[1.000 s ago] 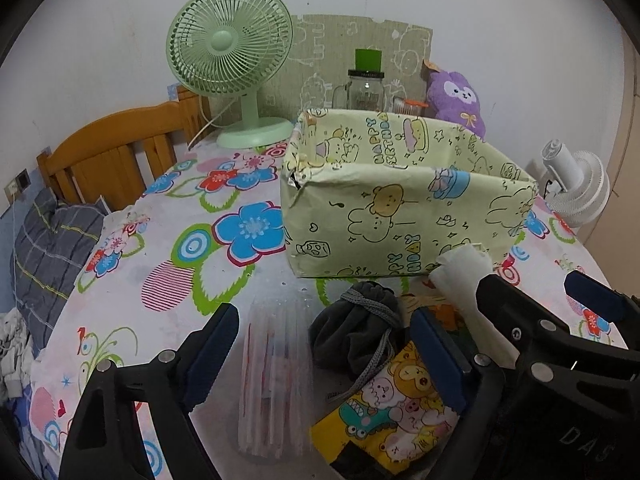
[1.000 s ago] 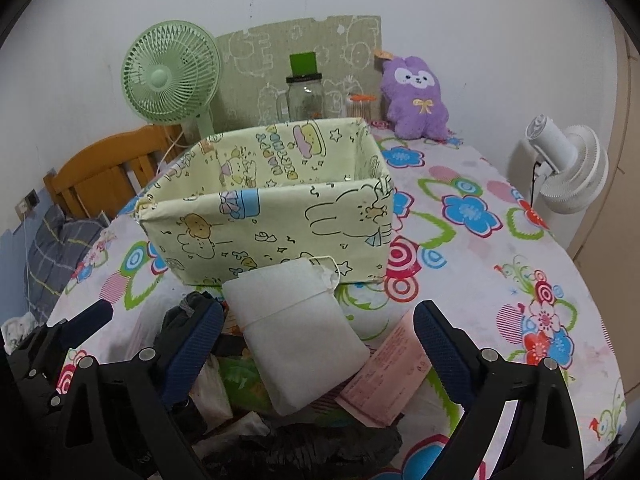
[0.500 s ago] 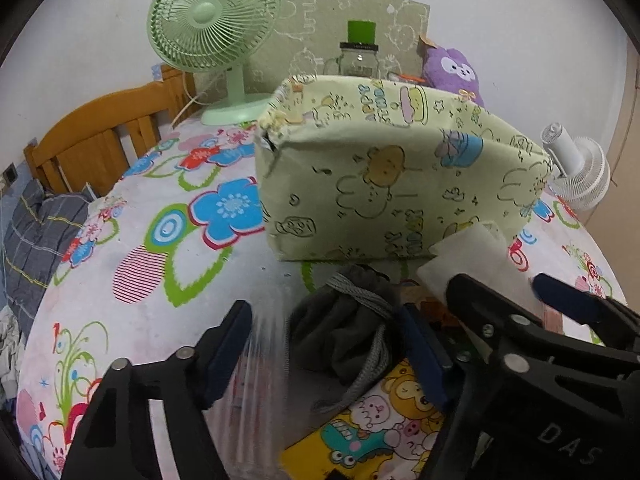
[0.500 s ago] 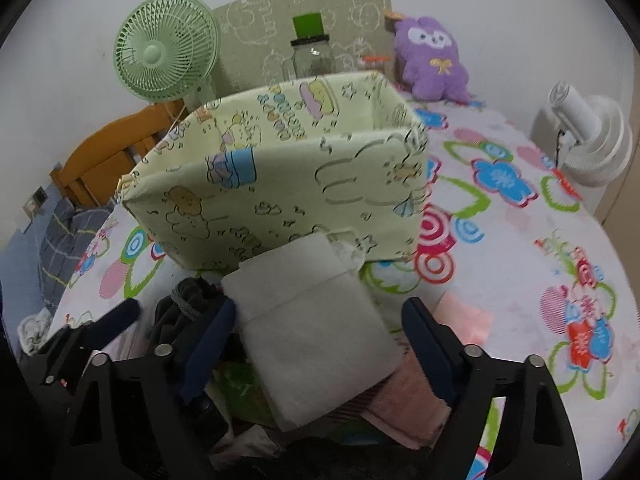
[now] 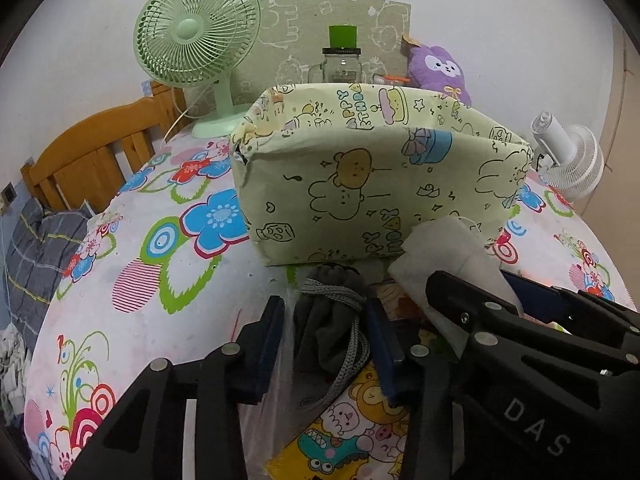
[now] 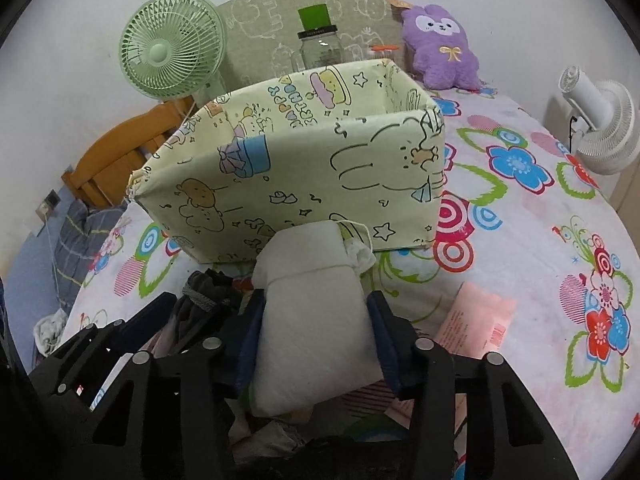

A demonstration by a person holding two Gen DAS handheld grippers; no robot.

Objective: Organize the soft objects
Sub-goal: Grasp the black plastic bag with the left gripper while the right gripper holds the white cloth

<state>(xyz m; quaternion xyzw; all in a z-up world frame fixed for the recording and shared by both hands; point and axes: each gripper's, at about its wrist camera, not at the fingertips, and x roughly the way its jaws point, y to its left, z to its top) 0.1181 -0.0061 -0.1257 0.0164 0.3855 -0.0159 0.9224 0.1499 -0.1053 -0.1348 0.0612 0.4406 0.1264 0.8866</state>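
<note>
Left gripper (image 5: 326, 330) has its jaws closing around a dark grey drawstring pouch (image 5: 330, 320), which sits between the blue pads; the pads lie against its sides, with a clear plastic sleeve (image 5: 280, 364) caught beside the left pad. Under the pouch lies a yellow cartoon-print packet (image 5: 352, 428), at the near edge of the tabletop (image 5: 168, 320), whose cloth is white with bright flowers. Just right of it, the right gripper (image 6: 314, 322) has its jaws closing on a white padded pouch (image 6: 312, 320), and both blue pads press into its flanks so that it bulges between them. That pouch stands tilted, its top end leaning toward the front wall of the pale yellow cartoon-print fabric bin (image 6: 280, 176), which stands open-topped in the middle of the tabletop. A pink paper slip (image 6: 476, 320) lies flat to the right of the white pouch, near the front edge. Along the far edge, from left to right, stand a green desk fan (image 6: 172, 60), a glass jar with a green lid (image 6: 320, 44) and a purple plush toy (image 6: 440, 44); a white fan (image 6: 600, 120) sits by the right edge. A wooden chair back (image 5: 92, 152) shows beyond the left edge.
</note>
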